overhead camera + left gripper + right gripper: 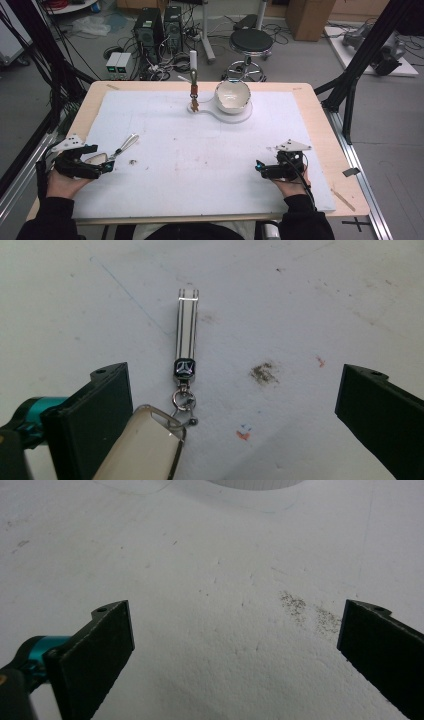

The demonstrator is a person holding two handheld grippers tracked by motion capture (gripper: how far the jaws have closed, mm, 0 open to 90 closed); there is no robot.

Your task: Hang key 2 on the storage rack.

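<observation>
left gripper [235,415]: jaws spread, nothing clamped | right gripper [235,655]: jaws spread, empty | key fob [142,447]: lain beside left jaw, its keychain strap [187,327] stretched ahead | handling: judged light, rigid, smooth; best gripped across fob body

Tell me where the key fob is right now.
The key fob lies on the white mat at the table's left, beside the left gripper, its strap pointing away.

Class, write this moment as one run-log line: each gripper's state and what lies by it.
left gripper: open, key fob with strap on mat between jaws | right gripper: open, empty | bowl: far side
</observation>
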